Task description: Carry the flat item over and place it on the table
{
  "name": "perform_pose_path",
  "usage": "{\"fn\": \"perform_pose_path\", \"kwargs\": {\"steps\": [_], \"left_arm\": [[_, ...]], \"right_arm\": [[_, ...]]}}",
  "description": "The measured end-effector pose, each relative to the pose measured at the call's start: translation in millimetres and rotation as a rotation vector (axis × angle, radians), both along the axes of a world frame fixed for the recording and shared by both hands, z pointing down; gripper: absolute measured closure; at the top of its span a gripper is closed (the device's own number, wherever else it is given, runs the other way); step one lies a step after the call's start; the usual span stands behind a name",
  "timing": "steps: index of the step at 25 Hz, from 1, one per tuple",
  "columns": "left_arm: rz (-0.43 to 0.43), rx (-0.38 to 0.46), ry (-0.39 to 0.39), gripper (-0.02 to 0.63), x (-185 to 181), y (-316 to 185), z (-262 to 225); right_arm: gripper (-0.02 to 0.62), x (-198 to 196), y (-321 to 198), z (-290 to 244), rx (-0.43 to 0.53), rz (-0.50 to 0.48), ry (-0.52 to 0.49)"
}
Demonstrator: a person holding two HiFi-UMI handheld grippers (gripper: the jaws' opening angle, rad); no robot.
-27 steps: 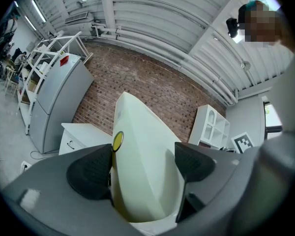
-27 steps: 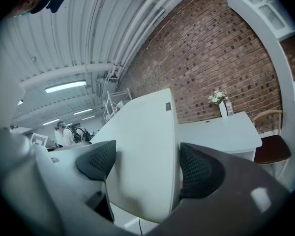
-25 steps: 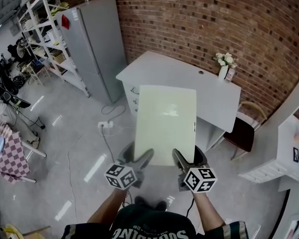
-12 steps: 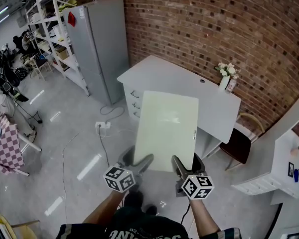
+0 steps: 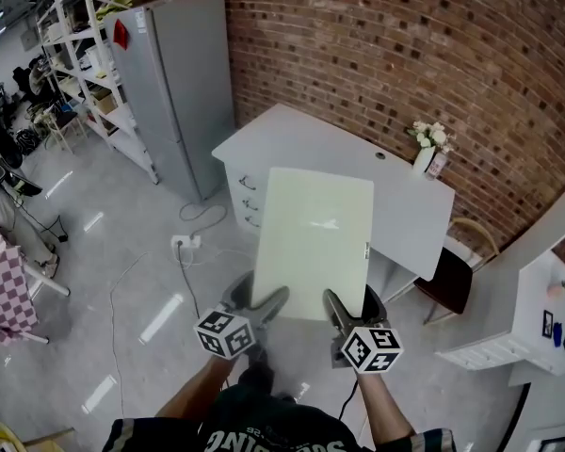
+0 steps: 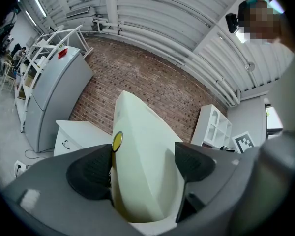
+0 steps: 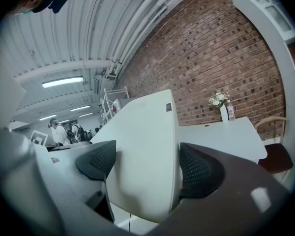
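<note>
Against brick wall [image 5: 452, 55]: white table [image 5: 292, 139] stands | before table, in the air: pale flat board [image 5: 313, 238], held by its near edge | left gripper [image 5: 256, 295]: jaws clamped on board's near-left edge | right gripper [image 5: 351, 301]: jaws clamped on near-right edge

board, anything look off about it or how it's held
Nothing stands out. The board is flat and undamaged, clamped at its near edge by the left gripper and right gripper, with the table ahead.
</note>
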State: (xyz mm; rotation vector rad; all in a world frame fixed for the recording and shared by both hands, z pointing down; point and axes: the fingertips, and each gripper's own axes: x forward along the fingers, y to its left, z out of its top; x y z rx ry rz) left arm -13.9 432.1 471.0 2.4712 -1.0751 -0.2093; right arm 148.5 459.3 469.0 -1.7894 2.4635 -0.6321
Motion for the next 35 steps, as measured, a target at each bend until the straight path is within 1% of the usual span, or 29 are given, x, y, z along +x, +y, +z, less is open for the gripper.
{"fn": "perform_pose_path", "kwargs": {"steps": [9,14,20,24,29,35], "left_arm": [[0.037,-0.001,0.0,0.206,-15,-86,-2],[0.039,-0.005,0.007,0.206,-33,-126,0],[0.04,-0.012,0.01,0.206,-56,-164,4],[0.046,-0.009,0.002,0.206,-66,-182,4],[0.047,-0.017,0.009,0.206,-70,-204,7],[0.048,-0.028,0.005,0.206,-62,-246,16]], "right_arm": [[0.198,-17,-80,-1,-0.01,0.033,-0.005],[0.199,-35,-118,2,-0.018,0.041,-0.004],[0.199,-58,-157,4,-0.026,0.039,-0.003],[0.199,-68,-173,5,-0.021,0.045,-0.009],[0.199,-72,-195,7,-0.028,0.045,-0.001],[0.199,-64,-236,17,-0.041,0.05,-0.008]]}}
